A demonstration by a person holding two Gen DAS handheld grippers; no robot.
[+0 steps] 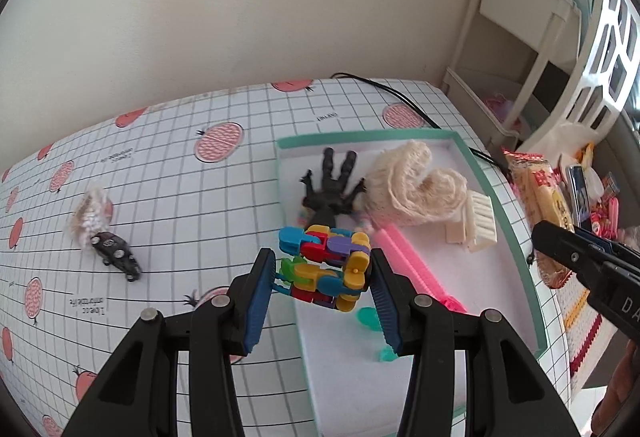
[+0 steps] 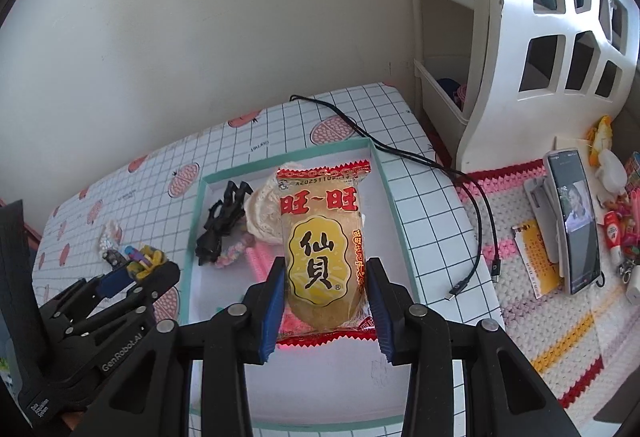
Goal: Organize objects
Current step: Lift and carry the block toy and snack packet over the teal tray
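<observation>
- The left gripper (image 1: 322,283) is closed on a many-coloured chain toy (image 1: 326,263), folded into a clump and held in the air between the two blue pads.
- The clump hangs right over the near-left wall of the tray (image 1: 530,277), so the judged next move is a short carry to the right and slightly far, then a drop onto bare white floor.
- The right gripper (image 2: 326,307) grips one snack packet (image 2: 323,237) by its long sides; the packet's long axis runs near to far, along the fingers, and it sits above the middle of the tray.
- Both loads are already at the tray; the right gripper looks further in over it, the left only at the edge (either could release first, by this reading).
- Inside the tray: one black toy hand (image 1: 332,183), one cream knitted piece (image 1: 412,189), one pink comb (image 1: 416,269), two small white furniture pieces (image 1: 478,223), and green bits too hidden to count.
- Left on the table (image 1: 180,197), well apart from the tray: one black toy car (image 1: 116,255) and, touching it on the far side, one small clear wrapped item (image 1: 90,217).
</observation>
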